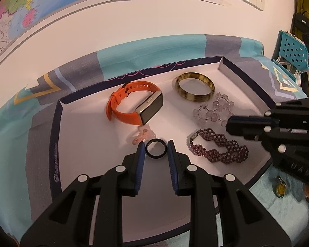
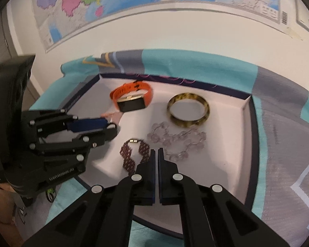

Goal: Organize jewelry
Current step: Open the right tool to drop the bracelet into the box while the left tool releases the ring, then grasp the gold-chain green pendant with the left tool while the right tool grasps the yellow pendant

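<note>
A white tray (image 1: 88, 111) with a dark rim holds an orange smartwatch (image 1: 134, 105), a tortoiseshell bangle (image 1: 194, 87), a clear crystal bracelet (image 1: 213, 111), a purple beaded bracelet (image 1: 218, 149) and a small pink piece (image 1: 142, 135). My left gripper (image 1: 156, 150) is open, its blue pads on either side of a black ring (image 1: 156, 148) lying on the tray. My right gripper (image 2: 156, 154) is shut and empty above the purple beaded bracelet (image 2: 134, 156). The left gripper also shows in the right wrist view (image 2: 111, 129).
The tray (image 2: 245, 111) sits on a teal and grey patterned cloth (image 1: 134, 51). A yellow pendant (image 1: 281, 187) lies on the cloth right of the tray. A wall with a map stands behind. A teal perforated chair (image 1: 292, 49) is at far right.
</note>
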The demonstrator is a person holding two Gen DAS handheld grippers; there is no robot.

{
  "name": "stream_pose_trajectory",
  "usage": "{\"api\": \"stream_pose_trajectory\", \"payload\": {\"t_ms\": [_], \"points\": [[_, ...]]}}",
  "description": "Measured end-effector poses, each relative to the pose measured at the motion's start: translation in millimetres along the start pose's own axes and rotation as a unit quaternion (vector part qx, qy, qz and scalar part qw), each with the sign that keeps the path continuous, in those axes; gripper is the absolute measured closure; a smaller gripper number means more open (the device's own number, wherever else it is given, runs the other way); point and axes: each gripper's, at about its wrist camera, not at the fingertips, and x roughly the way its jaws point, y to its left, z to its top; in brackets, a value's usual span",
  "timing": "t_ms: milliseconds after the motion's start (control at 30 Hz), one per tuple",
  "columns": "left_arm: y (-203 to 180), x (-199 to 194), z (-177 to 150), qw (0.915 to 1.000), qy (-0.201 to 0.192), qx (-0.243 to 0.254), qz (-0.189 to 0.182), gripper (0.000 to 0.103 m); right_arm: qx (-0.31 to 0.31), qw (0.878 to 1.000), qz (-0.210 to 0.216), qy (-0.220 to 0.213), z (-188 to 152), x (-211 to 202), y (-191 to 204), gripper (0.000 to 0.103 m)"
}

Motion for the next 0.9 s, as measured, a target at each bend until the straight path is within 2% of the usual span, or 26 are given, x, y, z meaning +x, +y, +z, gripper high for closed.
{"api": "stream_pose_trajectory", "payload": {"t_ms": [167,233,300,433,500,567,700,900], "points": [[0.6,-0.7,-0.2,1.0,-0.001,-0.002,0.003,0.08,0.009,1.0,-0.003,-0.008,1.9,-3.1,-4.6,0.101],[0.5,-3.1,-0.4,1.0,-0.005,-0.003,0.006,0.079,0.015,1.0,0.001,-0.009,2.0,-3.9,-5.6,0.096],[1.3,-7.3,-0.9,0.9999,-0.01,-0.005,0.005,0.069,0.015,1.0,0.007,-0.01,2.0,-6.4,-5.3,0.096],[2.5,-27.1,-1.7,0.9993,-0.036,-0.007,0.011,0.055,0.023,0.999,0.015,-0.02,-1.0,-17.7,-7.7,0.087],[3.1,-38.3,-3.8,0.9987,-0.049,-0.007,0.011,0.053,0.025,0.999,0.018,-0.027,-3.9,-27.0,-8.9,0.081],[4.6,-51.8,-8.7,0.998,-0.062,-0.009,0.009,0.053,0.025,0.999,0.022,-0.034,-9.0,-38.9,-9.9,0.08],[8.6,-77.5,-26.2,0.9968,-0.08,-0.012,0.001,0.051,0.005,0.999,0.028,-0.032,-30.8,-61.7,-5.4,0.08],[10.5,-96.2,-57.2,0.9965,-0.079,-0.023,-0.011,0.051,-0.017,1.0,0.017,0.007,-76.2,-73.1,2.1,0.08]]}}
